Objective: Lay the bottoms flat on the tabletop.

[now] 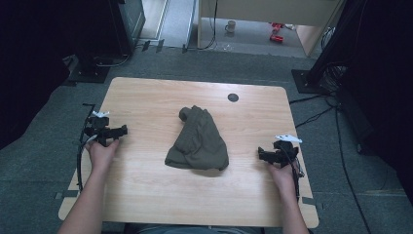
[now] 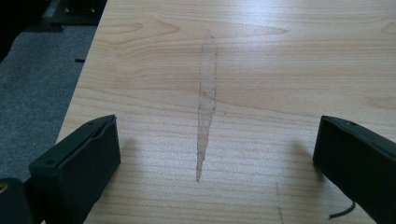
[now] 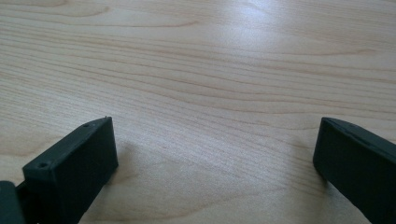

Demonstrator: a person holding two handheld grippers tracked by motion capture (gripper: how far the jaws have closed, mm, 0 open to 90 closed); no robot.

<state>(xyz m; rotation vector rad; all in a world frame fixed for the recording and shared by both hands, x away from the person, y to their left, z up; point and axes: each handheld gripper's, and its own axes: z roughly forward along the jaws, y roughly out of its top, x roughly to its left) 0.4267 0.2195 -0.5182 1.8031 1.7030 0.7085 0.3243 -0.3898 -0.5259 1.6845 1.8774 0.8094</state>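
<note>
Currently, nothing is grasped: the fingers of the left gripper [image 1: 124, 129] and the right gripper [image 1: 259, 154] are spread wide, released, over the bare surface [image 1: 146, 190]. Between them, well apart, a crumpled olive garment [image 1: 198, 140] is laid mid-surface.

Dim surroundings, soft glare, mild blur

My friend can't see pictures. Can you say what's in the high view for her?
A crumpled olive-green cloth lies in the middle of a wooden table. A person's hands rest on either side, holding the left gripper and right gripper, both open and apart from the cloth.
</note>
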